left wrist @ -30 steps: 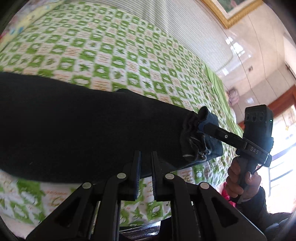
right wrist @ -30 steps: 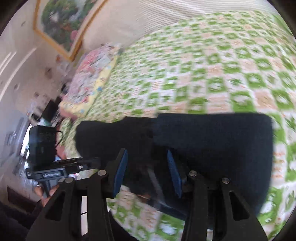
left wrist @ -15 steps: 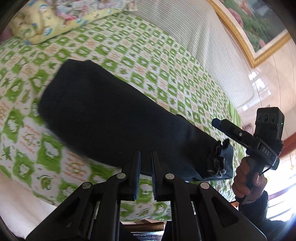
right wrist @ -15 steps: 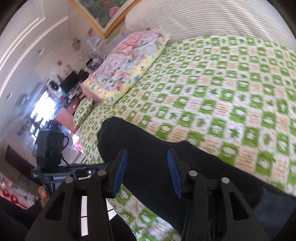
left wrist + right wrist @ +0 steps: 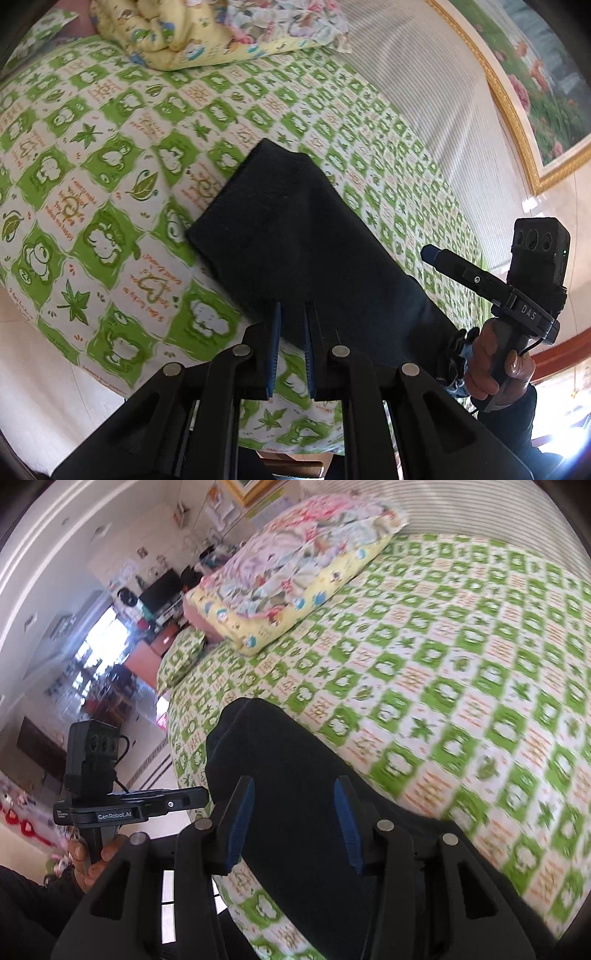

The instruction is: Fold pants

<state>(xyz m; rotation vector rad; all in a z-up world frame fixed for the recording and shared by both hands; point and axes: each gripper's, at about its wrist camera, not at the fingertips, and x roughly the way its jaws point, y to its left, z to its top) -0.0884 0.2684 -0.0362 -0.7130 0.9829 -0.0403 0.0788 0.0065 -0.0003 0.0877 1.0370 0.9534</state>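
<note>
Your left gripper point(image 5: 291, 347) is clenched, holding nothing; your right gripper point(image 5: 293, 823) is released above the pants point(image 5: 295, 236) on the bed point(image 5: 110, 155).

We carry two black hand-held grippers. Our left hand-held gripper point(image 5: 291, 349) has angular black linkage arms with round silver pivot screws and ribbed blue pads. Our right hand-held gripper point(image 5: 293, 821) looks the same, with wider blue pads. Each carries a black camera block with three lenses above its handle; white lettering reads "DAS" on one and "GenRobot.AI" on the other. A thin black cable loops from each. Our sleeves are dark.
</note>
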